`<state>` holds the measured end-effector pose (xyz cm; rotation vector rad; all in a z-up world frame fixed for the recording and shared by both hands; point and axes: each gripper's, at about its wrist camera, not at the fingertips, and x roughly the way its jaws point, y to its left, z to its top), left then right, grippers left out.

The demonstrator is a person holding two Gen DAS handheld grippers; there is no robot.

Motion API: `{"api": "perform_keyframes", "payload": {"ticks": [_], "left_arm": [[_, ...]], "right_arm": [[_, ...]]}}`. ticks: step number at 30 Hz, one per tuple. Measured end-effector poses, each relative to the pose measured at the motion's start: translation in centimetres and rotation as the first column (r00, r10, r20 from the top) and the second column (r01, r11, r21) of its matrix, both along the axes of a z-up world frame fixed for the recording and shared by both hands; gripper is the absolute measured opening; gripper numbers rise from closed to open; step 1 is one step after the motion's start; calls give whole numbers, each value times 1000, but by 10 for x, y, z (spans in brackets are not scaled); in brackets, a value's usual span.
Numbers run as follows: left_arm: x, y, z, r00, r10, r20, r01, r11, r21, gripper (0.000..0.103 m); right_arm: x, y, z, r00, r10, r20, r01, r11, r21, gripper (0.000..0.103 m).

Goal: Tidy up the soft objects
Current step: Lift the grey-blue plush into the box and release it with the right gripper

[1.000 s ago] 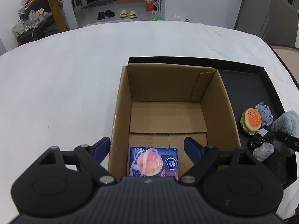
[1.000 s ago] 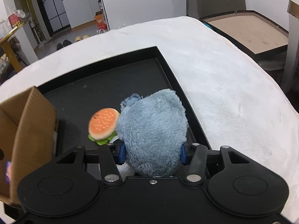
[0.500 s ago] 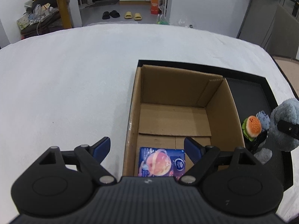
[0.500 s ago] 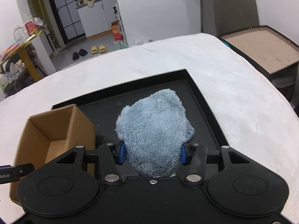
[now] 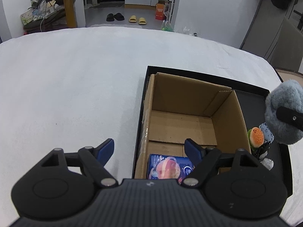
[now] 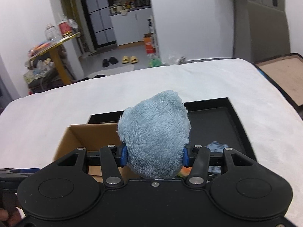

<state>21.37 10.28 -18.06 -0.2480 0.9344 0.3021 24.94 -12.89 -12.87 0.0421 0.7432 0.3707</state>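
Note:
My right gripper (image 6: 154, 154) is shut on a fluffy blue-grey plush (image 6: 154, 132), lifted above the black tray (image 6: 223, 117) beside the open cardboard box (image 6: 90, 136). The left wrist view shows that plush (image 5: 282, 111) hanging at the far right with a black finger across it. My left gripper (image 5: 149, 150) hovers over the near left wall of the box (image 5: 189, 113), its jaws closing with nothing held between them. A blue packet (image 5: 169, 167) with a pink picture lies on the box floor. A burger plush (image 5: 256, 137) and a small blue toy (image 5: 267, 133) rest in the tray right of the box.
The tray (image 5: 251, 91) and box sit on a white cloth-covered table (image 5: 75, 85). A black-and-white soft item (image 5: 264, 155) lies near the burger. The right half of the tray floor is bare. A second framed board (image 6: 284, 75) stands beyond the table's right edge.
My right gripper has lifted the blue-grey plush off the tray and carried it up toward the box. My left gripper has drifted left, so the box sits further right in its view.

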Motion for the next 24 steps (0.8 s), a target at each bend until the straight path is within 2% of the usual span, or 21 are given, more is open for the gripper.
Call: {"api": "perform_keyframes", "payload": {"ticks": [6,9,11,14,16,24], "left_arm": [[-1,6,0,1000,4,5,-4,1000,-25,62],[-3,9,-3,1000,-3,6,3,999,-45,48],[-3,12,-4,1000,-7,0,7,999,-53,32],[-4,18,-9,1000,-7,-19,6,998,-62,14],[-4,21,-12,999,-19,-36,17,997,-77,10],[-9,25,-18,998,-48,-29,45,993,-111,10]], "right_arm": [[-2,19,5,999,51,-6,-50,998,36,50],[-4,27,7,998,59,-8,-59,996,60,50],[-4,33,9,997,73,-1,-72,995,75,50],[-3,43,9,996,88,-5,-88,993,84,50],[-3,48,8,995,100,-16,-98,991,93,50],[-10,78,-4,985,159,-65,-152,984,96,50]]}}
